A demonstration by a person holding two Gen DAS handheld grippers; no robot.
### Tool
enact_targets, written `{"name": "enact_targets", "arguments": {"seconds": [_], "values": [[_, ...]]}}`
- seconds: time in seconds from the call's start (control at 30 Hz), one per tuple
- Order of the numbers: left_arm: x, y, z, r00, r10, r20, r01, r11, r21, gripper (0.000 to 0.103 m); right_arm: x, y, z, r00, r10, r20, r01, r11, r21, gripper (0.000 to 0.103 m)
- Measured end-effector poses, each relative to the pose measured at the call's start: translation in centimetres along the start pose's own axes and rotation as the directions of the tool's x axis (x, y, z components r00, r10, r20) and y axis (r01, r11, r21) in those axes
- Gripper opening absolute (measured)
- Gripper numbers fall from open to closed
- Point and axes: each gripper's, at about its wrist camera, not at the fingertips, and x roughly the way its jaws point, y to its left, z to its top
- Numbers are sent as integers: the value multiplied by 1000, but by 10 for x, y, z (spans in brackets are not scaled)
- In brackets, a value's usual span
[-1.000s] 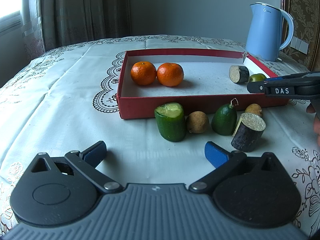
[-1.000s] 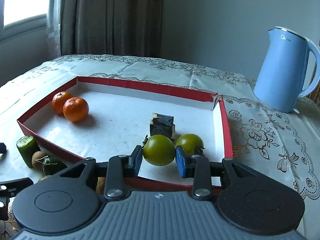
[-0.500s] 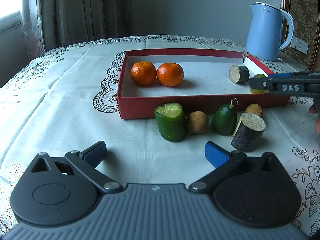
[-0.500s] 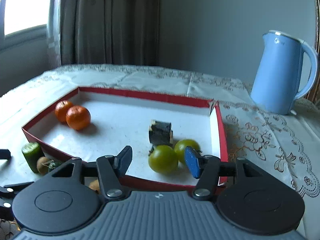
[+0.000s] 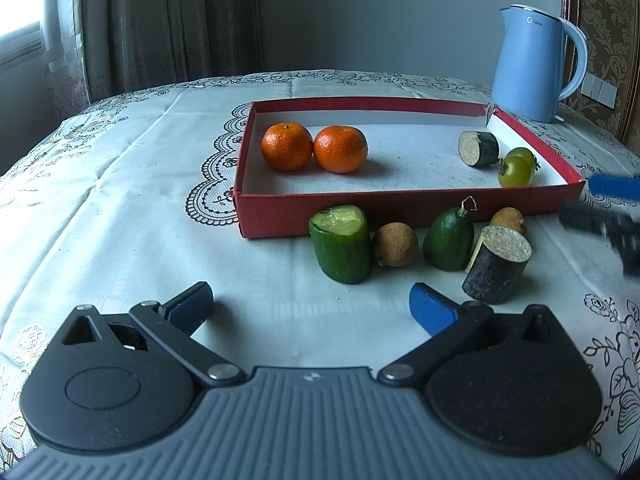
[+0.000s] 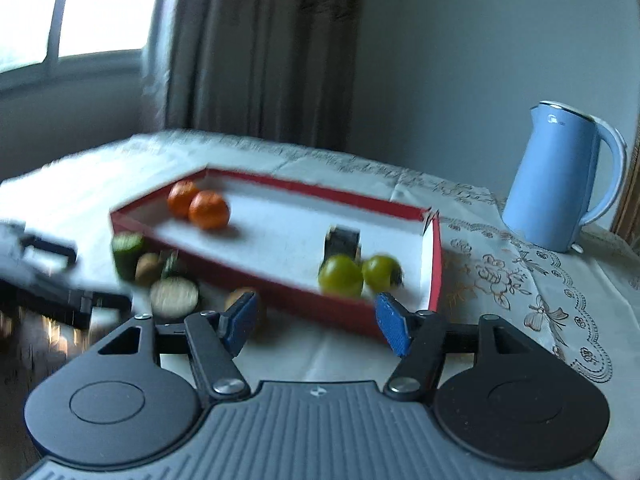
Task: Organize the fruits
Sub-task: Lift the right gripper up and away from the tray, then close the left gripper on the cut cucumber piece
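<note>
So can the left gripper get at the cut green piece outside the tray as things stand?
Probably yes: the left gripper is open, and only bare tablecloth lies between it and the cut green piece, which touches the brown fruit.

Soft daylight enters from a window (image 6: pixel 92 8) on the far left, ahead of the tongs, and this pane is overexposed to white. The room is rather dim and bluish. The left wrist view is sharp; the two oranges (image 5: pixel 314 147) throw weak shadows toward the right on the white floor of the red tray (image 5: pixel 400 210). The right gripper (image 5: pixel 612 204), at the right edge there, is smeared. The right wrist view is blurred by motion. Both views bend strongly at the edges.
</note>
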Motion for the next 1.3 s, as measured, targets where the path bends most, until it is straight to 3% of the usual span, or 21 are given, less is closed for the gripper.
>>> {"name": "enact_targets", "arguments": {"seconds": [0.13, 0.3, 0.5, 0.8, 1.2, 1.3], "values": [[0, 0, 0, 1000, 0, 0, 0, 1000, 0, 103, 9, -7, -13, 997, -28, -69, 28, 1000, -1, 65], [0, 0, 0, 1000, 0, 0, 0, 1000, 0, 103, 18, -14, -18, 993, 2, -115, 3, 999, 44, 65], [0, -1, 1, 1000, 8, 1, -8, 1000, -1, 103, 23, -28, -20, 989, 23, -145, -5, 992, 125, 80], [7, 10, 10, 996, 83, -14, -84, 995, -62, 103, 25, -31, -20, 987, 37, -155, -14, 989, 147, 85], [16, 3, 18, 994, 107, -17, -108, 991, -74, 103, 25, -31, -20, 987, 38, -156, -15, 989, 147, 88], [14, 0, 17, 996, 93, -4, -94, 994, -58, 94, 25, -31, -20, 987, 38, -156, -15, 989, 146, 88]]}}
